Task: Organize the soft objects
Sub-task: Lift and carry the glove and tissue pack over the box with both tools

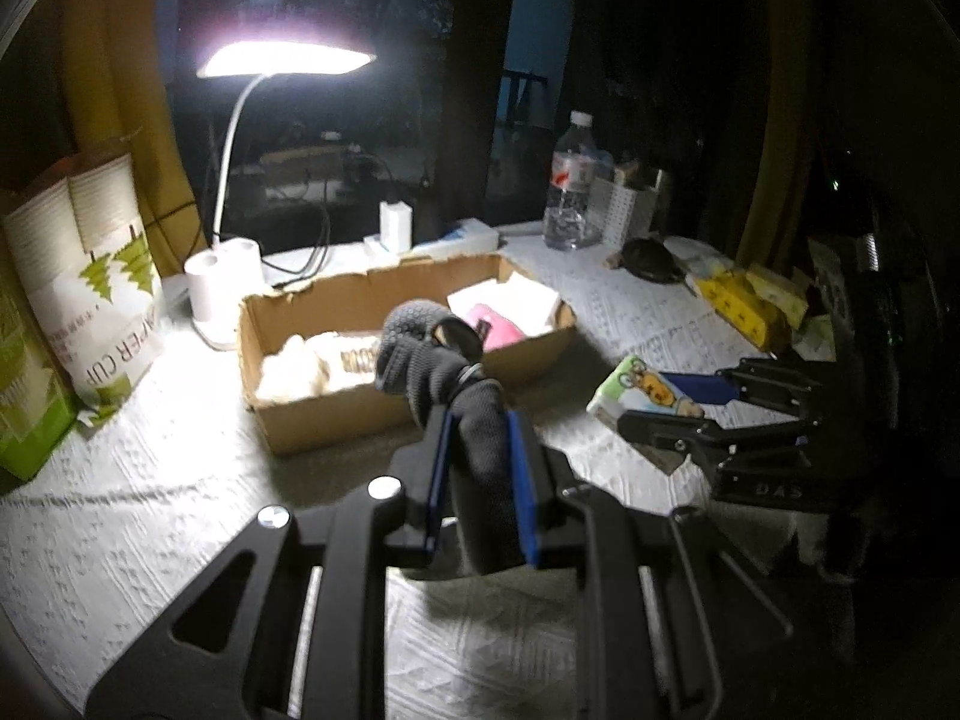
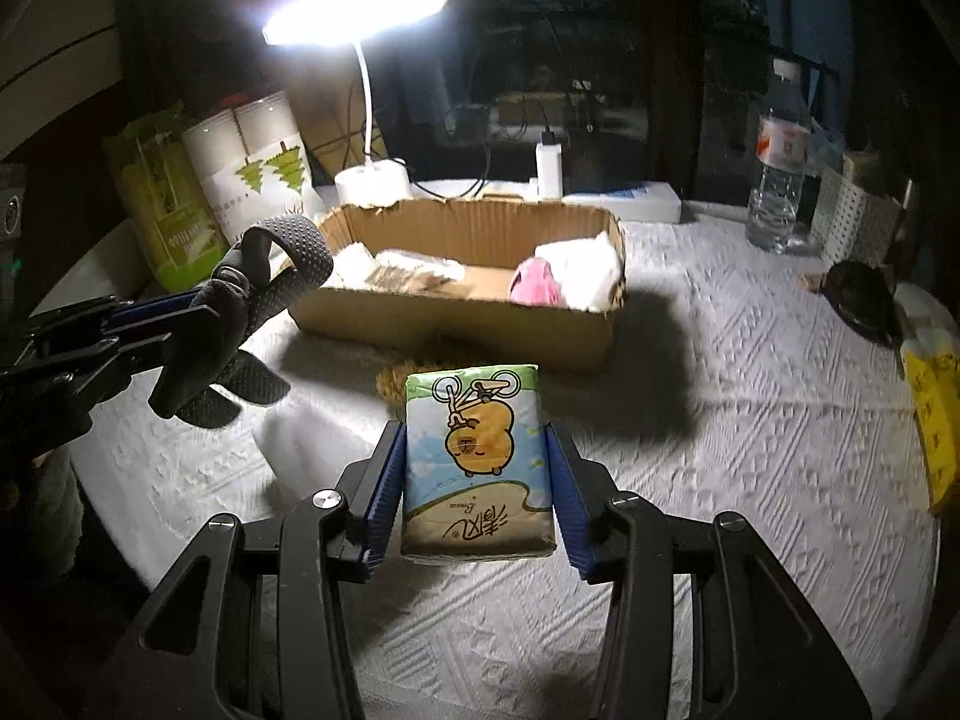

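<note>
left wrist view: under a lit desk lamp (image 1: 282,60), the left gripper (image 1: 480,456) has its 2 blue pads pressed together on a dark knitted glove (image 1: 438,372), whose fingers flop forward past the tips. the glove hangs above the white tablecloth (image 1: 150,480), just short of the near wall of the open cardboard box (image 1: 336,414). inside the box lie pale soft items and a pink one (image 1: 501,330). at right the right gripper (image 1: 672,408) carries a tissue pack (image 1: 630,390). a sleeve of paper cups (image 1: 96,276) stands at left and a water bottle (image 1: 570,186) at the back.

right wrist view: the right gripper (image 2: 474,468) pinches the tissue pack (image 2: 474,456), printed with a cartoon animal, between its 2 pads, 1 on each long side; the pack appears lifted off the tablecloth (image 2: 720,420), its shadow falling behind it toward the box (image 2: 468,318). the left gripper (image 2: 174,324) enters from the left, the glove (image 2: 252,312) drooping from its tips beside the box's left end.

judged from this, the step in hand is carrying both soft things to the box. doing it well calls for raising each load clear of the torn near rim before moving over it, since the glove's dangling fingers could snag the cardboard. the glove suits the open left end, the pack the bare cardboard in the middle, between the pale pile and the pink item. letting go low, 1 tool at a time, should keep the 2 from crowding each other.
</note>
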The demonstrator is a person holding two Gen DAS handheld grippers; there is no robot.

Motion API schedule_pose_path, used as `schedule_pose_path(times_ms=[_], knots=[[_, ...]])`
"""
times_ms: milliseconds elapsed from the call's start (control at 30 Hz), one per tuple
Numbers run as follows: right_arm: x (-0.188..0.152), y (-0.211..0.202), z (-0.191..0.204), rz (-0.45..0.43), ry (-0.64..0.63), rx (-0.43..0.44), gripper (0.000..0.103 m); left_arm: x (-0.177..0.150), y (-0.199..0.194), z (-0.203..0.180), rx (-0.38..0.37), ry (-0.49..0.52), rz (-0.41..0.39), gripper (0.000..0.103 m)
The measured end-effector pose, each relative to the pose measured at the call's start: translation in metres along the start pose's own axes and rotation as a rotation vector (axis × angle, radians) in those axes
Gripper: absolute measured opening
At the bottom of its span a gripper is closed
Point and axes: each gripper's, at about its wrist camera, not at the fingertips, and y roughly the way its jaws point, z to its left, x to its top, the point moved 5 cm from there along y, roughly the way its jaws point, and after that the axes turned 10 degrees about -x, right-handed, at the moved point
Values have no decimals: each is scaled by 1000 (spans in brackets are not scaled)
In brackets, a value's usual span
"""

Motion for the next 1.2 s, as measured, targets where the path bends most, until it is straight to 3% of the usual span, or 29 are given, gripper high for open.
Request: schedule_pose_path(times_ms=[533,1200], knots=[[30,6,-4,-30,-2,17,48,31,0,16,14,7,-42,20],[65,38,-32,-71,21,70,48,57,59,33,62,9,-3,20]])
